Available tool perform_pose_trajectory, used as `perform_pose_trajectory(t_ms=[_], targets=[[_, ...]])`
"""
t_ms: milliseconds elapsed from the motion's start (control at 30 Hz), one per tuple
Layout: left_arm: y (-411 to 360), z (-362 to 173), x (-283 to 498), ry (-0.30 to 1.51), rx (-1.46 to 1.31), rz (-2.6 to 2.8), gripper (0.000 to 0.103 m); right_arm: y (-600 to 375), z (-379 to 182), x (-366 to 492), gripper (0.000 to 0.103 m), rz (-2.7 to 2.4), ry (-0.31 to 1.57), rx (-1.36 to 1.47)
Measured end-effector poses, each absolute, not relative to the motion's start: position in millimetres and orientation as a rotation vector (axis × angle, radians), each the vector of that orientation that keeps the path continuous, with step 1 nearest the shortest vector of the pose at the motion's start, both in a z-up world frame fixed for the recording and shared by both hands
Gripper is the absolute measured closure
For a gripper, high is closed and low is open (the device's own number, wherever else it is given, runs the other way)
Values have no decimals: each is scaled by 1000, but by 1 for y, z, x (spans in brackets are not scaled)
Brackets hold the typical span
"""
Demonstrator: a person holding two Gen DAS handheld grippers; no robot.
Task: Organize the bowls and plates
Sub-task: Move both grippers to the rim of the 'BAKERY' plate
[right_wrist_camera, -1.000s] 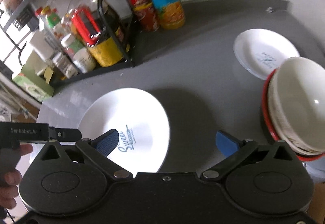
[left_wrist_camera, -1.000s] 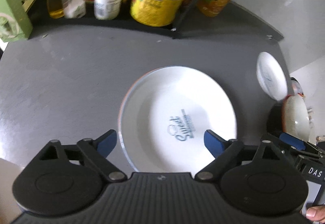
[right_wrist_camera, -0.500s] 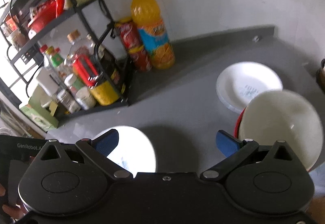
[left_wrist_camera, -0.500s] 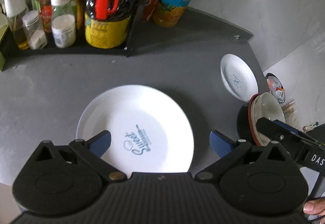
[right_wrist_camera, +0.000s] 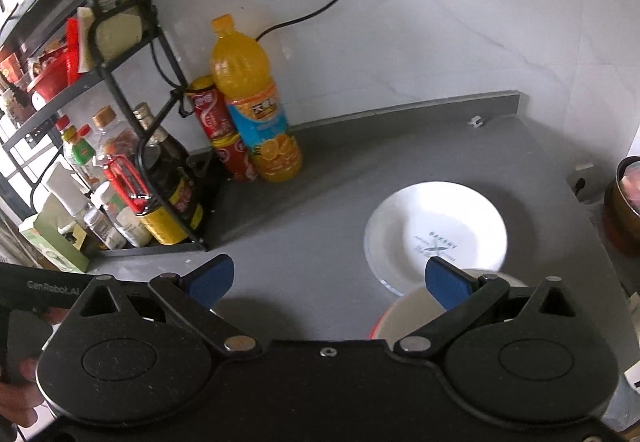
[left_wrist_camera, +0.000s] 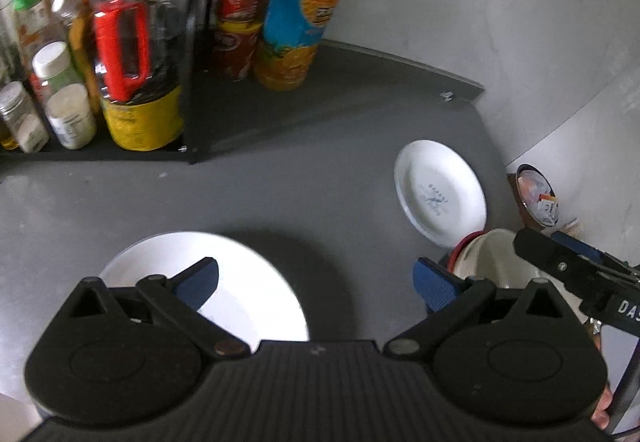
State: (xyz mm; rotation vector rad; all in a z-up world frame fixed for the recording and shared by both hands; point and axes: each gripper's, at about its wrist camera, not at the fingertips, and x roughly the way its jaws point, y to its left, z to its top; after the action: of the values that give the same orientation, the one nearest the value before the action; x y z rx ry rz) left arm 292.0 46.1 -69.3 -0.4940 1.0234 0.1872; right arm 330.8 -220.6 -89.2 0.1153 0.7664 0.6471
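The left claw (left_wrist_camera: 316, 280) is hovering above the grey table (left_wrist_camera: 280, 197), its blue fingertips (left_wrist_camera: 198, 280) spread wide and gripping nothing; the large white plate (left_wrist_camera: 256, 282) is lying flat on the table directly beneath its left finger. The right claw (right_wrist_camera: 328, 278) is also hanging over the table with its fingers spread apart and empty, its right fingertip (right_wrist_camera: 446, 282) sitting over the rim of the cream bowl (right_wrist_camera: 408, 314), which is nesting inside a red-rimmed bowl (left_wrist_camera: 460, 248). The small white plate (right_wrist_camera: 436, 230) is resting flat just behind that bowl stack, near the table's far right corner, well apart from the large plate. At the back left, a black wire rack (right_wrist_camera: 160, 145) is holding sauce bottles and jars, with an orange drink bottle (right_wrist_camera: 252, 101) and a red can (right_wrist_camera: 208, 109) standing beside it against the wall.
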Motion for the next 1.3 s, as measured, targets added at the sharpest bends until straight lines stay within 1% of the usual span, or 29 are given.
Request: perform_pose_trajectory(t_ms=[367,600,767,867,933,1033,1100,1200,1267,1300], targets=[[1,-73,343,1049,-477,185,1,-256,-105,387,0,616,812,83],[-16,-85,381,1063,-484,222,1,-293,-121,440,0,593,891,162],[-22,-100,410,1073,-532,236,1,-302,-135,473,2,622,935,132],[-24,-109,424,1071,-567,239,2,-302,-146,493,12,638,975,126],[-27,-114,434,1063,-577,229,3,-301,-154,506,22,649,1004,119],[-28,-124,445,1060,-610,247,4,-299,-166,523,30,661,1035,114],[-28,-131,452,1060,-626,259,6,-299,-173,533,35,666,1054,120],[-29,-144,463,1075,-644,273,14,-298,-184,546,42,677,1085,136],[-29,-156,469,1089,-669,276,23,-298,-193,553,46,676,1110,143],[-30,-161,471,1098,-678,279,26,-298,-197,556,50,675,1125,150]])
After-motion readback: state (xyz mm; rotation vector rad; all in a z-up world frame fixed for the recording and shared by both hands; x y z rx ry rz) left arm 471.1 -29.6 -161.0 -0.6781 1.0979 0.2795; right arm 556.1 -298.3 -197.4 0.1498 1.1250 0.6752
